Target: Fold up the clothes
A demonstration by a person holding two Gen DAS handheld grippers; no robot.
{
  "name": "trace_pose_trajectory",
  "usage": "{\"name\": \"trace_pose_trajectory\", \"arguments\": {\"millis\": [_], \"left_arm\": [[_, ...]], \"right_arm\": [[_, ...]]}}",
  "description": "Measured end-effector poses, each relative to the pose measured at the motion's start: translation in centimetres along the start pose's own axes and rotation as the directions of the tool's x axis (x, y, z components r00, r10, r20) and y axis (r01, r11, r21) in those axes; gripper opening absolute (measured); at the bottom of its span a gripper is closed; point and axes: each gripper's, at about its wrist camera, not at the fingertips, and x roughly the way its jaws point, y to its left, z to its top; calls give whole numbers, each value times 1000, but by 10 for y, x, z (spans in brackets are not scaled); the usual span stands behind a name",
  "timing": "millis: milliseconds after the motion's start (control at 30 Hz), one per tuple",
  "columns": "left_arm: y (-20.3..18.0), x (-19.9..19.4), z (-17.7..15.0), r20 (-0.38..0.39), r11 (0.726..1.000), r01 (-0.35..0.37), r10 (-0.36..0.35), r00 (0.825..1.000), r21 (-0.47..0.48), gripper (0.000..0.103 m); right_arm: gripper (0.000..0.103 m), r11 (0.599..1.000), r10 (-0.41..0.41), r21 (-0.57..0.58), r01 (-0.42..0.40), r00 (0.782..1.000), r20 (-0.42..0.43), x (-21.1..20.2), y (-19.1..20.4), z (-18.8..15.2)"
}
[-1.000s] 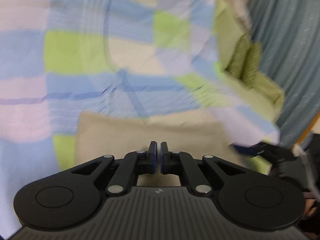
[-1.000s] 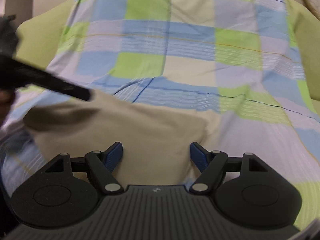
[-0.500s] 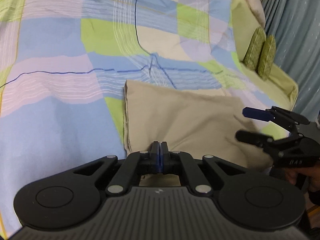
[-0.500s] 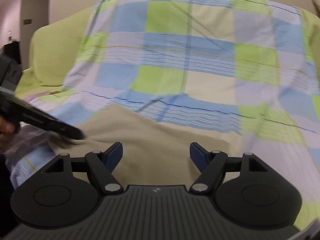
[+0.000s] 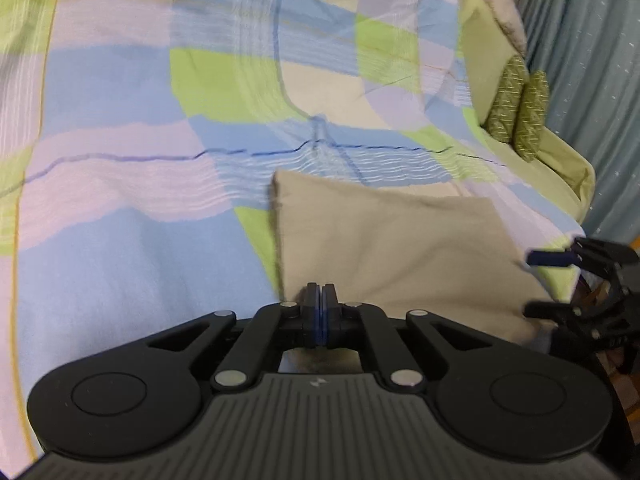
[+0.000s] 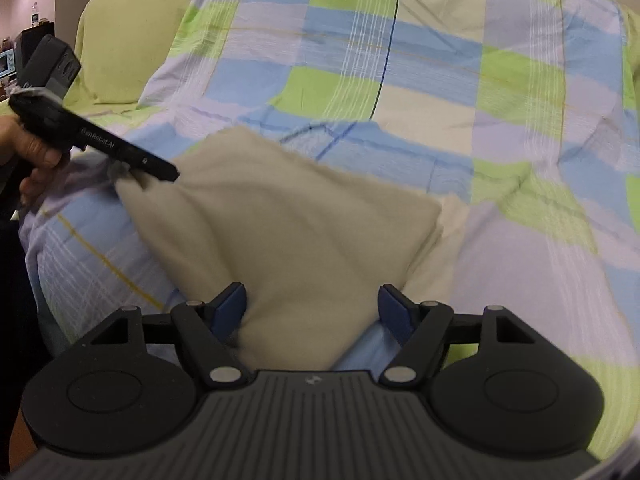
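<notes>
Lying folded on a checked blanket that covers a sofa, a beige cloth sits near the front edge of the seat. In the right wrist view it fills the middle of the picture as a rough diamond, its nearest point dropping toward six o'clock between the fingers of the right gripper. Those fingers stand wide apart and grip nothing, one blue pad on each side of the cloth's point.

At nine o'clock in that view, a bare hand holds the left gripper, whose black tip meets the cloth's left corner. From the left wrist view, the left gripper's fingers are pressed together with the cloth's near edge just ahead of them; it probably pinches that corner, though the contact itself is hard to make out. The right gripper also shows there at three o'clock, open, beside the cloth's far corner.

Two small green patterned cushions lean at two o'clock, with a grey-blue curtain behind them.

The cloth looks light, soft and limp, with at least two layers showing at its right edge. It will likely sag and slide apart if lifted by one layer only. The safest hold seems to be at a corner, pinching all layers together, with the second gripper taking the matching corner so the fold stays square.
</notes>
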Motion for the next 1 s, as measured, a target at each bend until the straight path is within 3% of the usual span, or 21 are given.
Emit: {"name": "trace_pose_trajectory", "arguments": {"millis": [133,200,233,333,467,567,733,867,1000], "left_arm": [[-1,2,-14,-44,1000,-23,23,999,11,1],[5,1,-18,-44,999,-33,33,999,-7,2],[6,0,-18,-44,999,-45,45,998,-1,2],[10,-3,-19,-43,996,-82,83,996,16,2],[-2,-14,-13,-13,991,-117,118,993,61,1],[-20,-21,-10,27,995,-48,46,999,93,1],[-36,1,-24,-59,984,-57,68,996,168,1],[-34,-10,-37,-61,987,-73,82,995,141,1],[-31,-17,-47,-47,993,-66,71,996,100,1]], "right_arm": [[67,996,76,30,-78,996,56,14,20,14],[67,994,98,34,-99,994,49,23,25,16],[67,991,124,54,-124,992,0,35,28,12],[67,990,138,25,-137,990,-25,31,28,-2],[66,990,128,-44,-131,990,-64,11,27,-11],[66,990,134,50,-133,991,-19,-1,17,-3],[66,995,69,63,-71,997,41,23,26,23],[66,998,52,-43,-54,998,-29,44,44,18],[67,995,90,-46,-91,996,-24,27,38,-3]]}}
